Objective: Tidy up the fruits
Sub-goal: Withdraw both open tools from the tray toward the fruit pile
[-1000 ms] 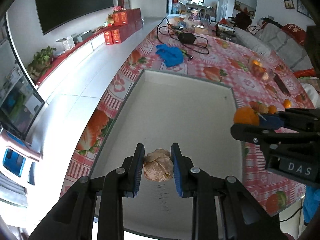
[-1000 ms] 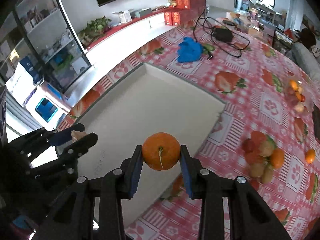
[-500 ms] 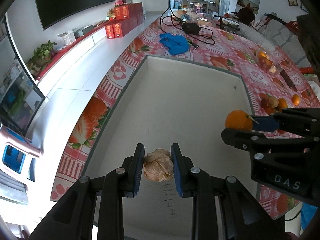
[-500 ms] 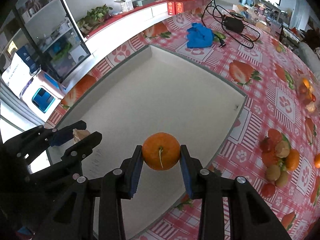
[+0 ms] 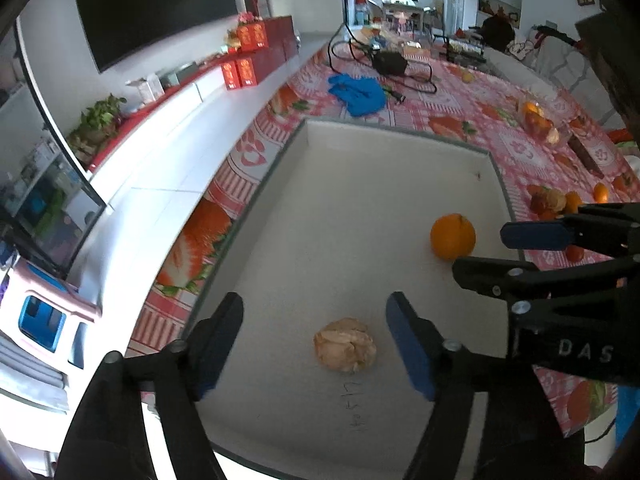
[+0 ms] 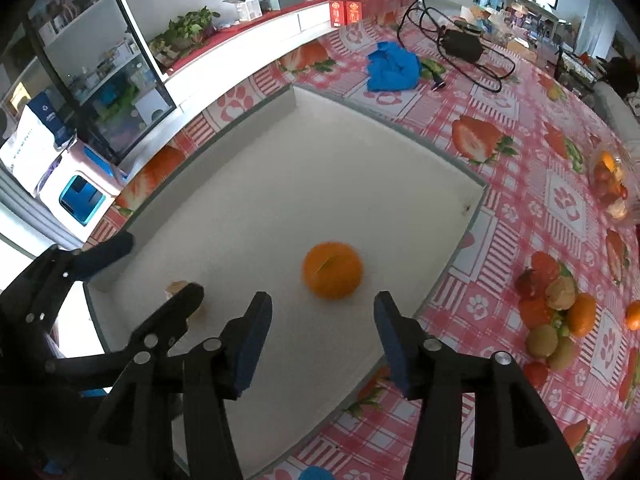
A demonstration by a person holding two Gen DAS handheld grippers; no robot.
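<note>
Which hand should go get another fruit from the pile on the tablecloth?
Probably the right. The fruit pile lies just beside the right gripper, whose opening fingers have let go of the orange. The left gripper sits across the white tray, farther away.

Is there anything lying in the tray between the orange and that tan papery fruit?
Nothing: in the left wrist view only bare white tray floor separates the orange from the tan papery fruit.
</note>
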